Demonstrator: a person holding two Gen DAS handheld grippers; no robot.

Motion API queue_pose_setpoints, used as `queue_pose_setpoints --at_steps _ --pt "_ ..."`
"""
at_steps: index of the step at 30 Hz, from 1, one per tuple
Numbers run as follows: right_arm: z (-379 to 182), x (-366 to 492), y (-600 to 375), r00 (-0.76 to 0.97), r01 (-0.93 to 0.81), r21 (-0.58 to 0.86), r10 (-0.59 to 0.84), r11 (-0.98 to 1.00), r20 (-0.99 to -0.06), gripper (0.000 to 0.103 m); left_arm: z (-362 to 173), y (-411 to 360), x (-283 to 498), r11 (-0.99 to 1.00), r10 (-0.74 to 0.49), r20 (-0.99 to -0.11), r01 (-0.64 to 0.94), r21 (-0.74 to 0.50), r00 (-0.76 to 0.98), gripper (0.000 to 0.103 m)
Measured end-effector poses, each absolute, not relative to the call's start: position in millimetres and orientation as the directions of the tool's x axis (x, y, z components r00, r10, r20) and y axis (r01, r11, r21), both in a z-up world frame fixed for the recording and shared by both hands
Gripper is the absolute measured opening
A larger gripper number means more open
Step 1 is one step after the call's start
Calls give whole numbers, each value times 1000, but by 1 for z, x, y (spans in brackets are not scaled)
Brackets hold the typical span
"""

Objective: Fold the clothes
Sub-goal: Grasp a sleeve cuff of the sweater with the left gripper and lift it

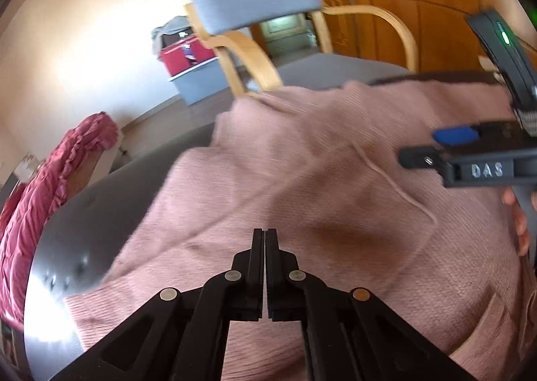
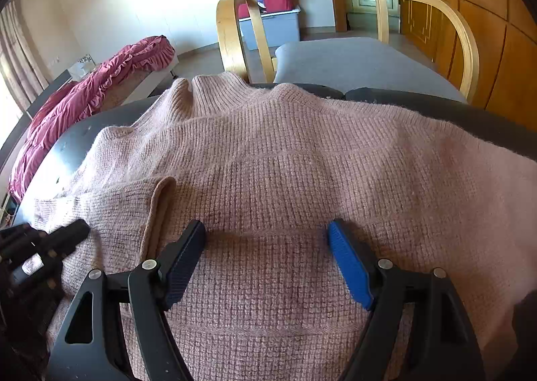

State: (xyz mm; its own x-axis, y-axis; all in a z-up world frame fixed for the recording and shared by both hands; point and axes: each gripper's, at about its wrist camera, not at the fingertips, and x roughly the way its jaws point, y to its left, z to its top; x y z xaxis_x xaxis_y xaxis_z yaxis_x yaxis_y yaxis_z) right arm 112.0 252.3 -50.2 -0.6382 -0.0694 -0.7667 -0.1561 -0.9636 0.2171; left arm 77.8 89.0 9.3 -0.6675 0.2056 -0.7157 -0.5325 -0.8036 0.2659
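A pink knitted sweater (image 2: 285, 159) lies spread over a dark grey table (image 2: 70, 142), its collar (image 2: 214, 89) at the far edge. One sleeve (image 2: 157, 206) is folded across the body at the left. My right gripper (image 2: 266, 230) hangs open just above the sweater's middle, one blue pad and one dark pad wide apart with only flat knit below them. My left gripper (image 1: 265, 236) is shut, fingers together over the sweater (image 1: 302, 179) with no cloth visible between them. The right gripper (image 1: 433, 146) shows in the left wrist view at the right. The left gripper (image 2: 72, 231) shows in the right wrist view at the lower left.
A wooden armchair with grey cushions (image 2: 355, 62) stands just beyond the table's far edge. A crimson ruffled quilt (image 2: 90, 89) lies on furniture to the left. A grey box with red contents (image 1: 191, 68) sits on the floor by the wall. Wooden cupboards (image 2: 486, 45) line the right.
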Motion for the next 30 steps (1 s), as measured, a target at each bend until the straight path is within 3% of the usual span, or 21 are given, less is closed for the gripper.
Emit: queue_pose_setpoints --at_steps 7,10,13,16,20,24,25,28,30 --pt "-51 112 250 -638 -156 216 -68 -964 -767 79 25 64 73 -848 191 -695 -473 238 -693 2" --pt "-52 110 247 -638 -156 214 -67 -964 -767 79 25 76 77 -841 205 -707 -491 227 -677 17" --pt "-50 113 251 -639 -156 218 -70 -963 -766 79 18 100 87 -789 247 -732 -571 228 -634 23" --pt "-50 114 254 -645 -157 239 -84 -958 -759 79 7 124 102 -702 276 -743 -656 278 -610 23" --pt "-50 115 258 -652 -158 267 -103 -951 -751 79 -9 145 110 -638 211 -719 -651 412 -662 25" --pt "-49 117 258 -653 -158 270 -105 -950 -750 79 -15 146 115 -610 226 -679 -645 461 -699 25" --pt "-49 117 259 -653 -158 272 -106 -949 -750 79 -15 145 115 -609 235 -682 -651 453 -693 21" --pt "-49 118 259 -654 -158 275 -108 -948 -749 79 -9 137 104 -646 295 -737 -695 316 -608 6" --pt "-49 119 258 -654 -158 276 -108 -948 -748 79 -5 131 95 -674 330 -750 -699 238 -574 2"
